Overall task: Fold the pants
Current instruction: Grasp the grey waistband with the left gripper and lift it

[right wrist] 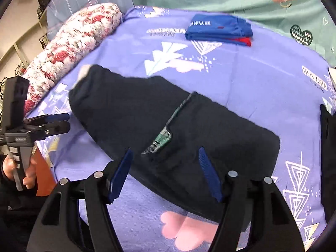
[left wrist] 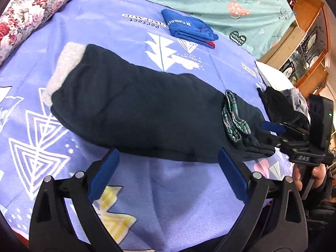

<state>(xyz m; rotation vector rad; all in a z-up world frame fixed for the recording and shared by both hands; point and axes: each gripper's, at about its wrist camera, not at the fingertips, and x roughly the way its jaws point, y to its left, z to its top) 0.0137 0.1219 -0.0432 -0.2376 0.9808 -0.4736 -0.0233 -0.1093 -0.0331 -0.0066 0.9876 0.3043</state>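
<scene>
The dark navy pants (left wrist: 136, 109) lie folded lengthwise on the purple patterned bedsheet (left wrist: 168, 199), with a grey waistband (left wrist: 65, 65) at the far left end and a green plaid lining (left wrist: 235, 117) showing near the right end. They also show in the right wrist view (right wrist: 168, 121). My left gripper (left wrist: 168, 174) is open and empty just in front of the pants' near edge. My right gripper (right wrist: 166, 168) is open and empty, hovering over the pants' near end; it also shows in the left wrist view (left wrist: 277, 128).
A folded blue garment (left wrist: 189, 27) lies at the back of the sheet. A floral pillow (left wrist: 29, 10) lies at the left. A pile of dark clothes (left wrist: 281, 103) sits at the right edge. A teal blanket (left wrist: 210, 0) lies behind. Wooden shelves (left wrist: 304, 42) stand at the right.
</scene>
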